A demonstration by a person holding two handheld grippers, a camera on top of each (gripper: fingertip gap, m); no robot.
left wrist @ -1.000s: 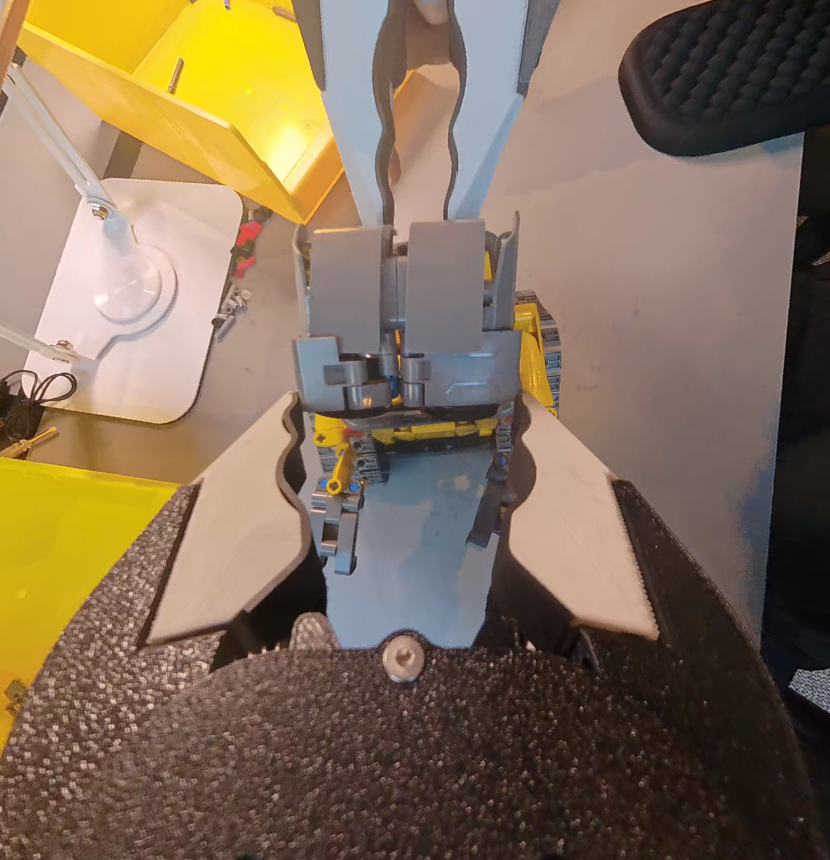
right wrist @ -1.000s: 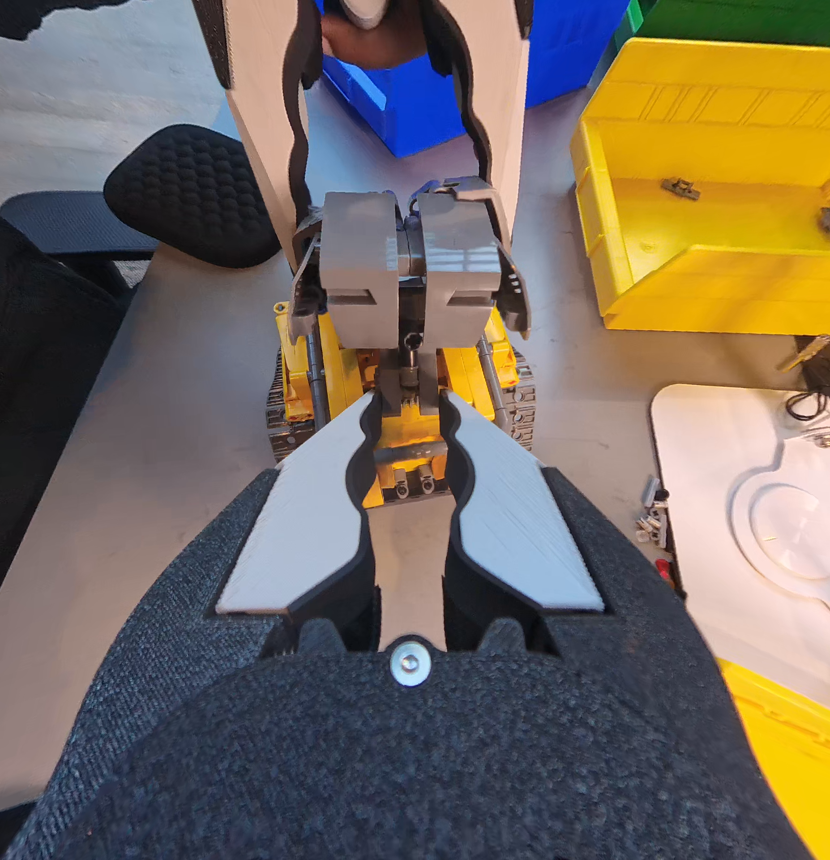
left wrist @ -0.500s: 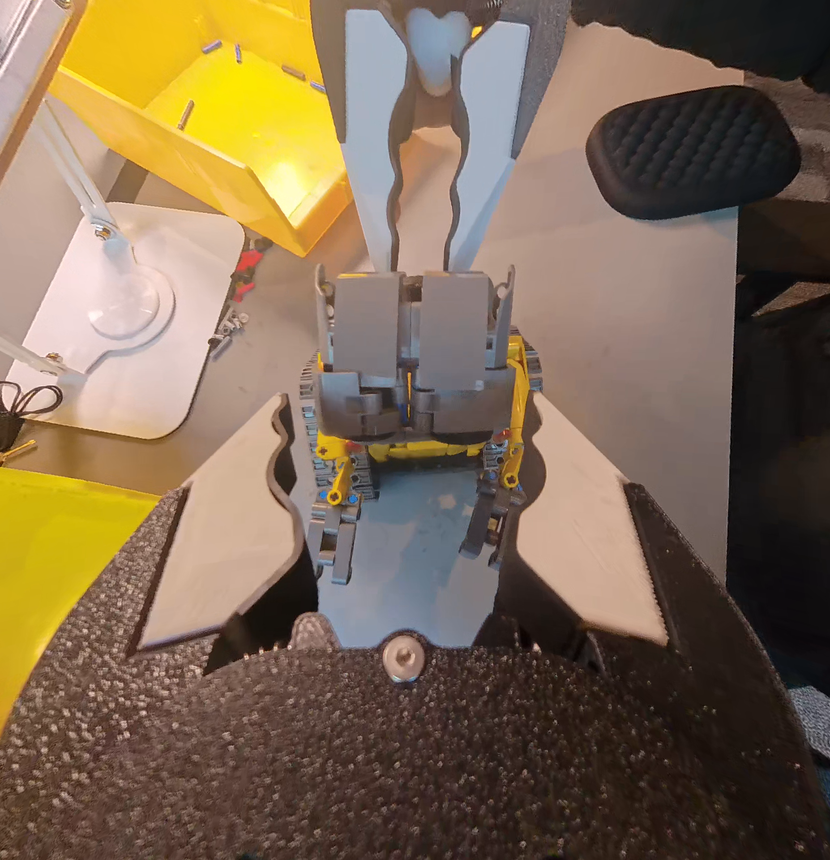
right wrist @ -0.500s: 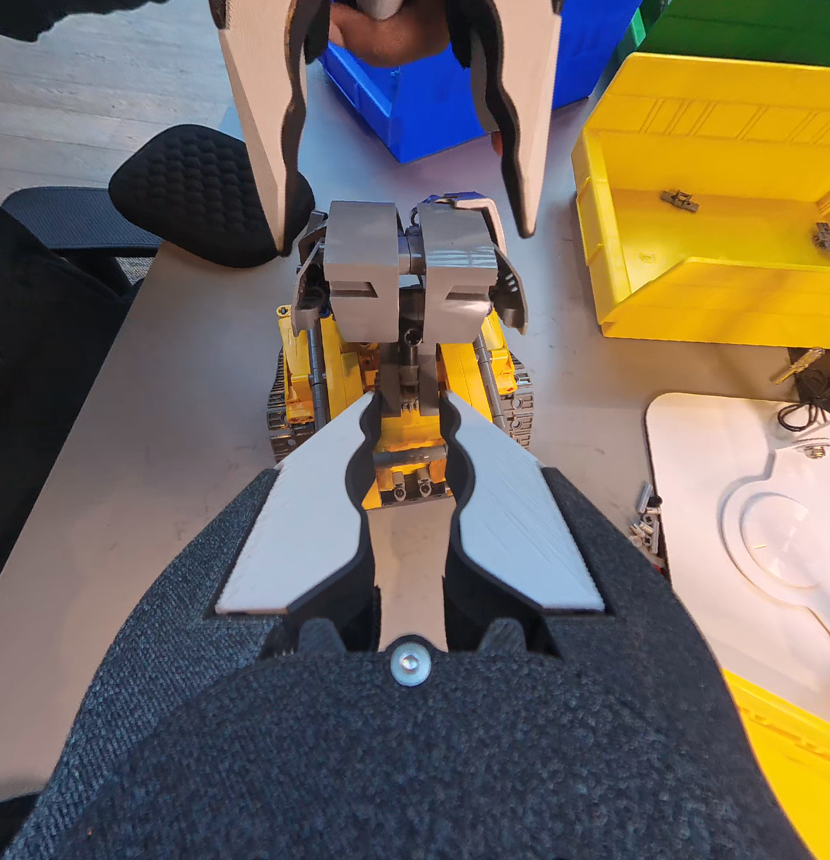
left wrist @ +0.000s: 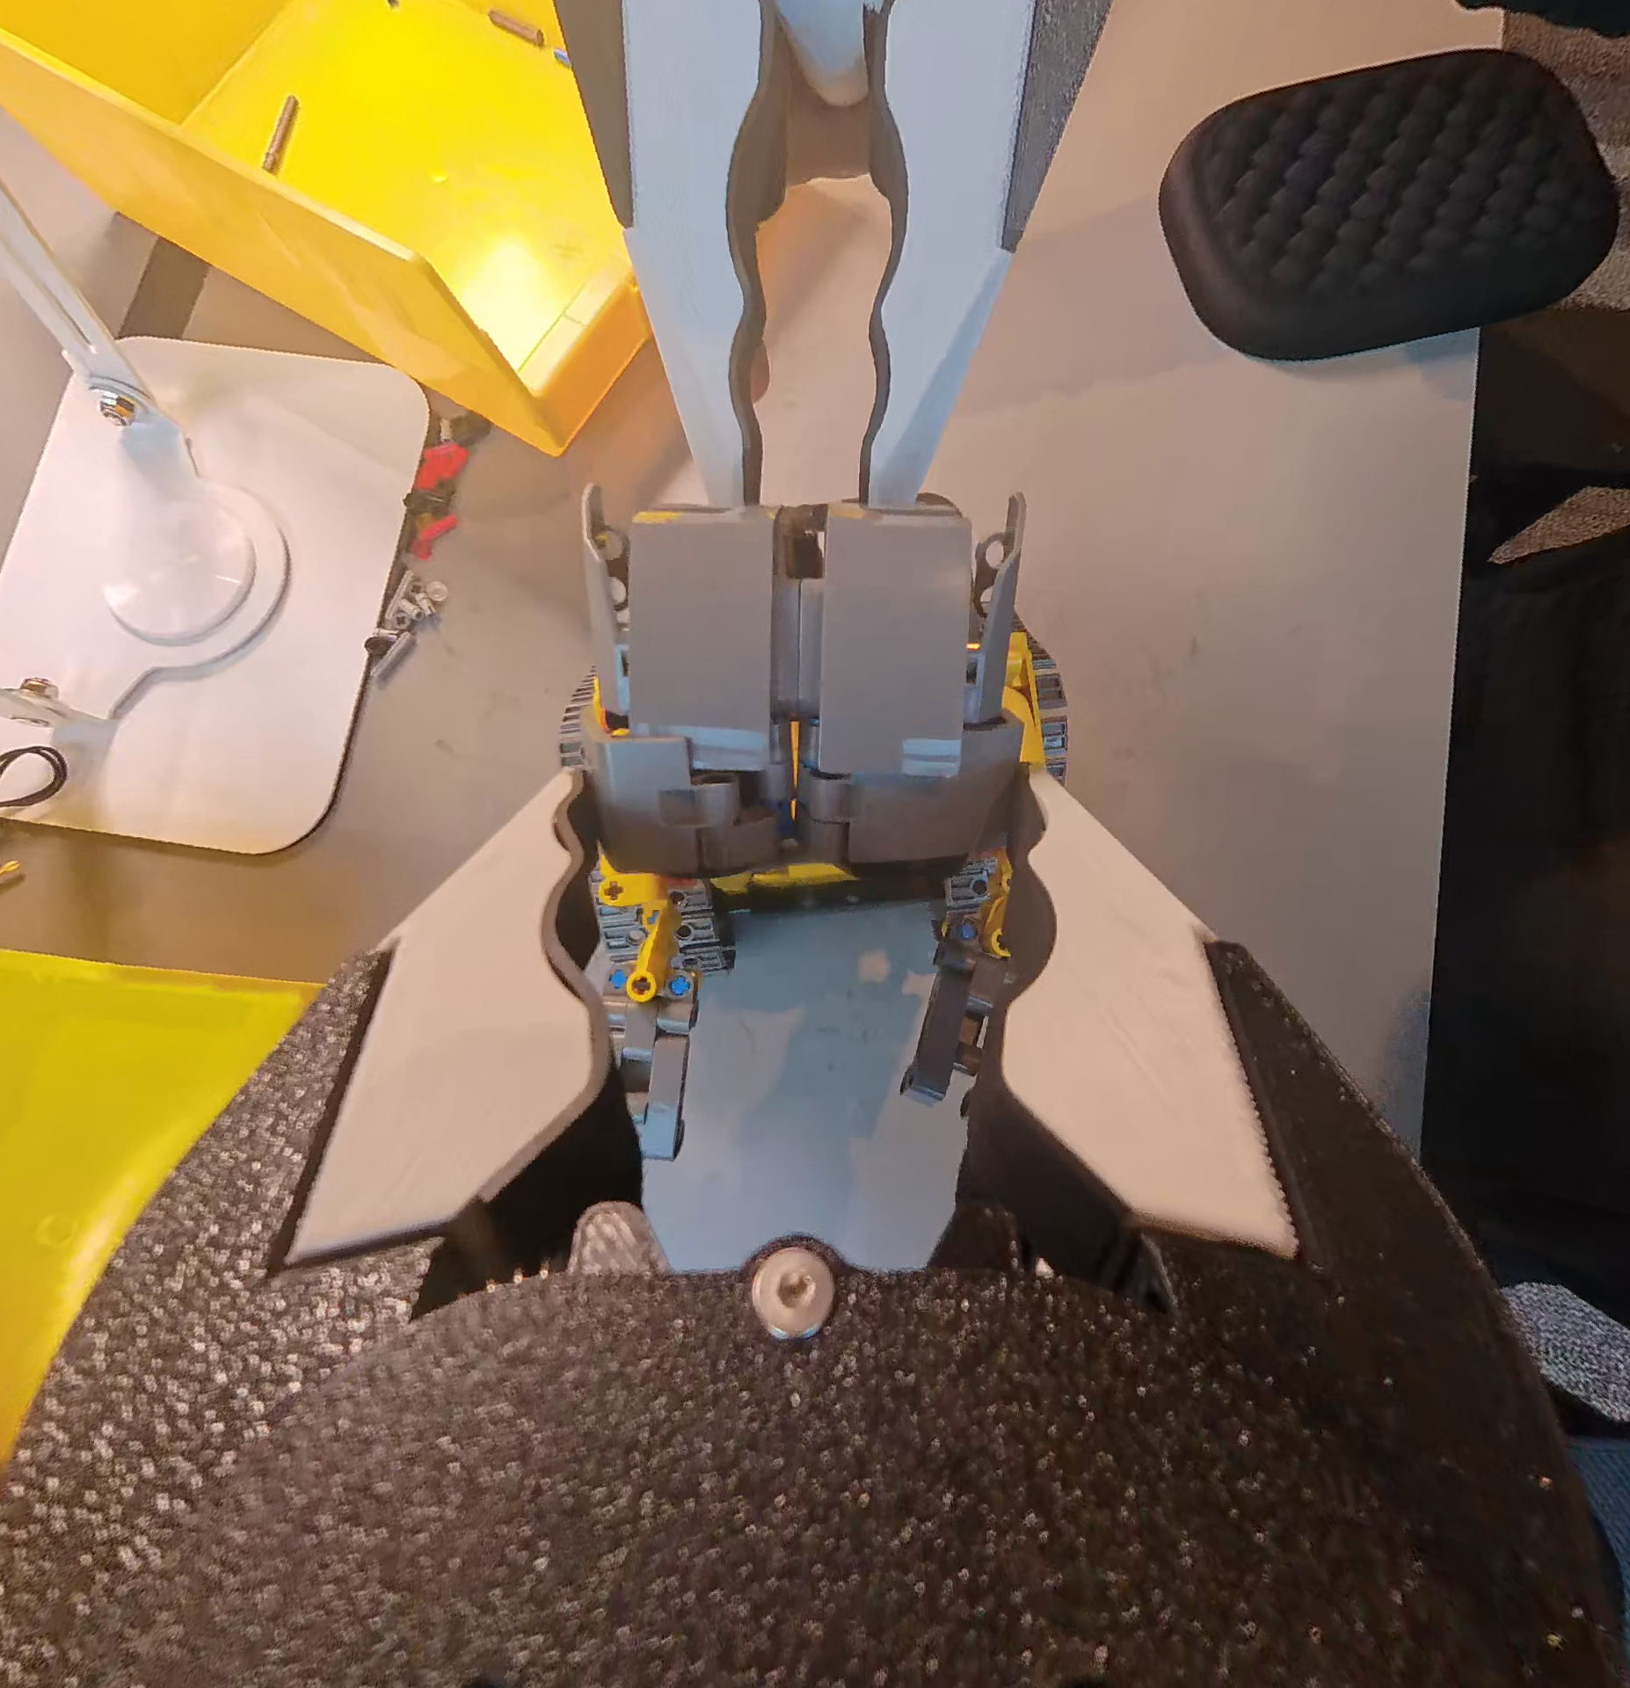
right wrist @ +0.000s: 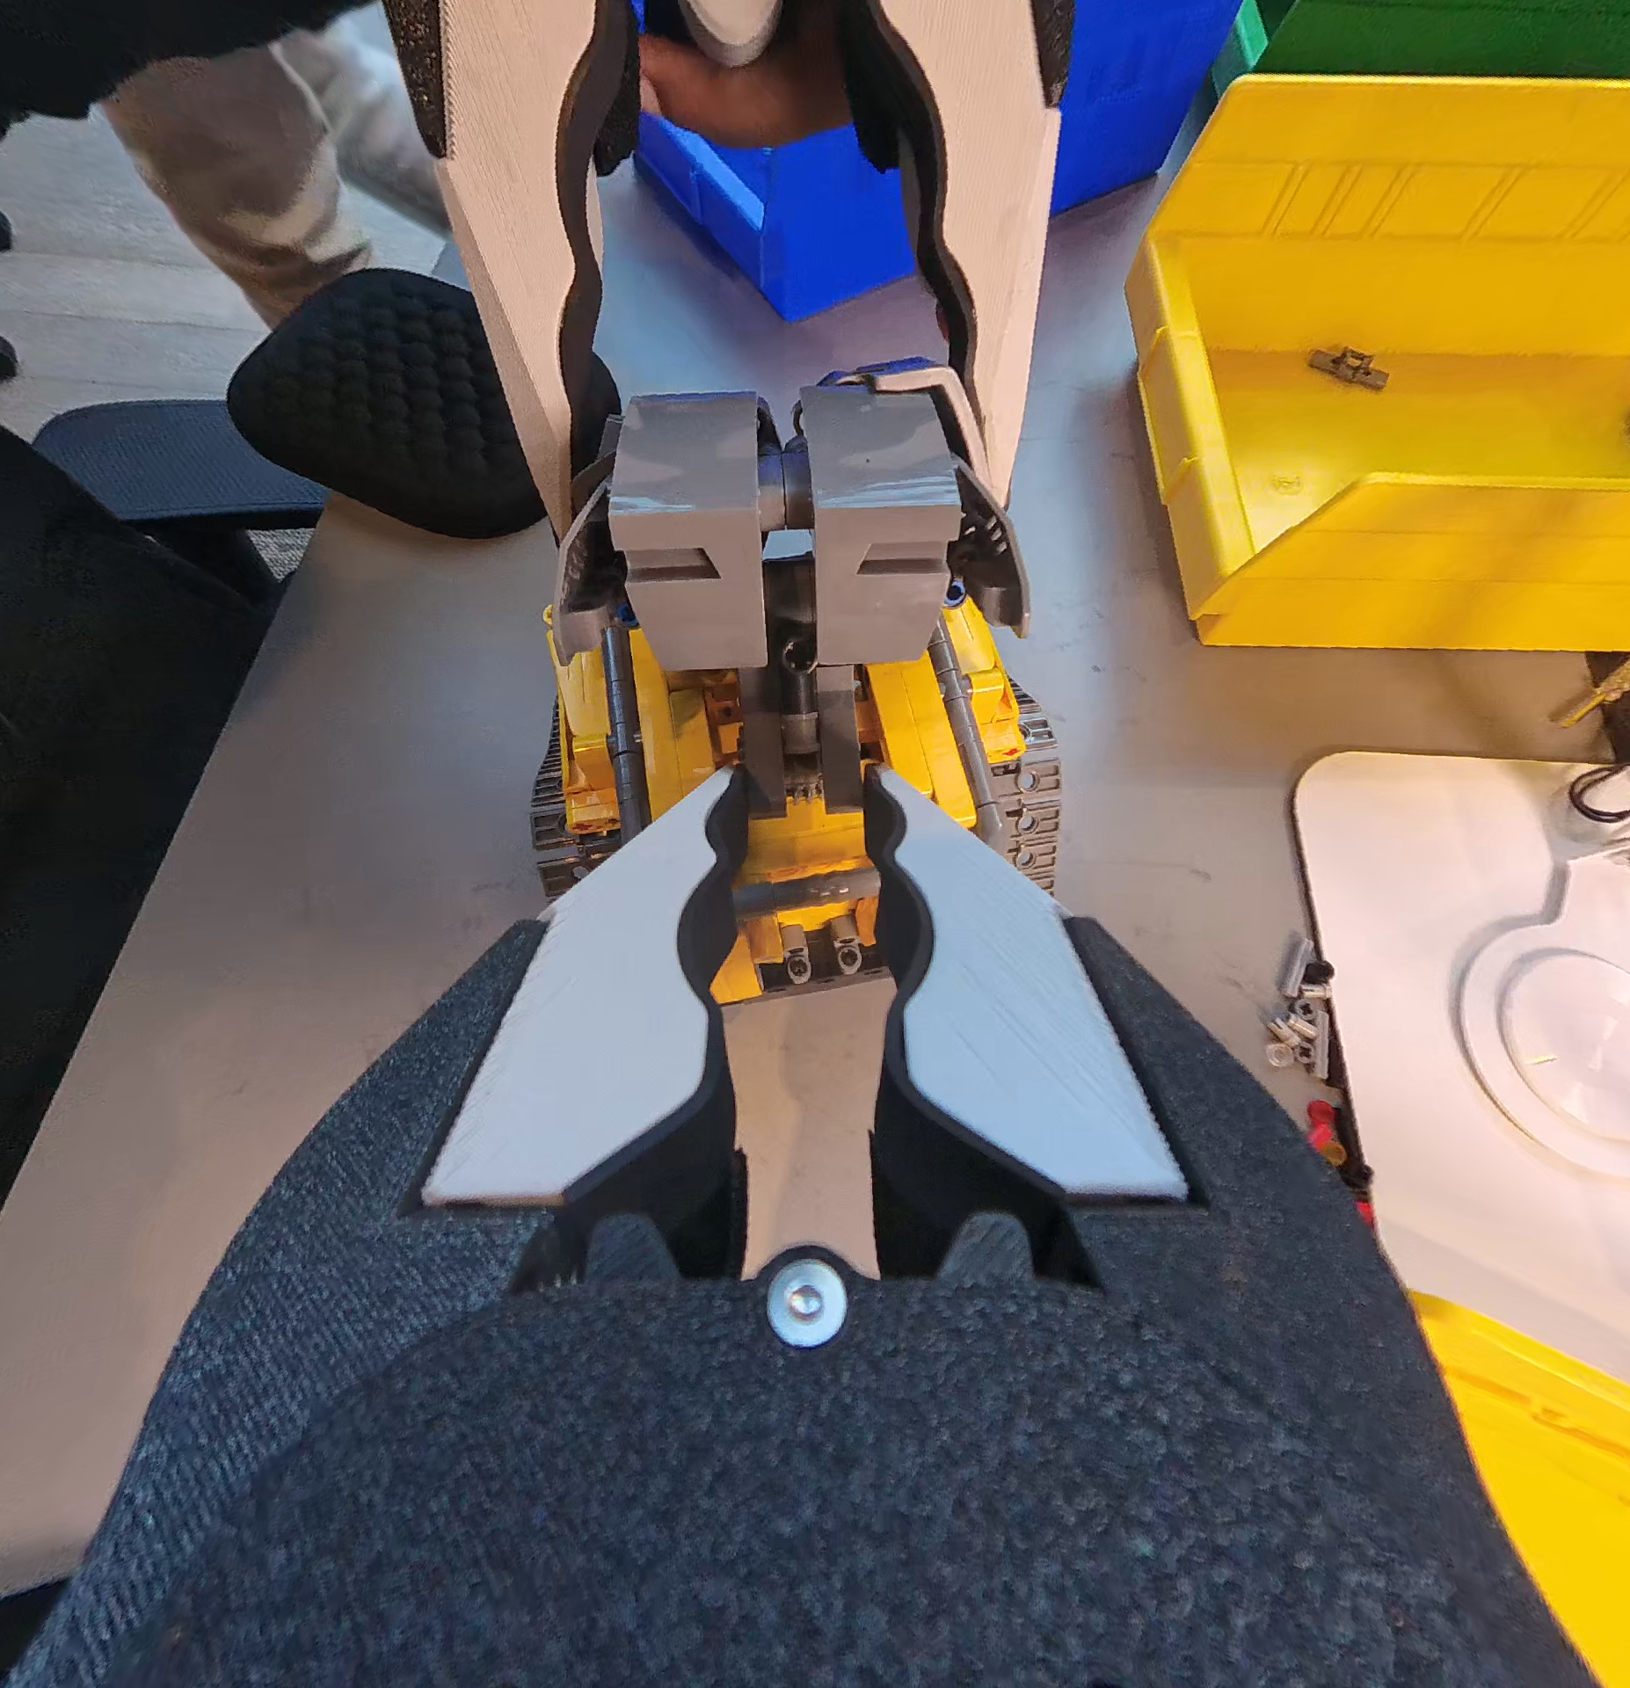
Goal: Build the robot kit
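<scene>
Right wrist view: right tool (right wrist: 804, 776) is pinching the grey neck of the yellow brick robot (right wrist: 894, 722) standing on the bench (right wrist: 336, 868); left tool (left wrist: 798, 795) is straddling its head (right wrist: 683, 548), spread wide, contact unclear

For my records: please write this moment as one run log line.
left gripper: open, straddling grey head of brick-built robot model | right gripper: shut on model's neck | model on table
</scene>
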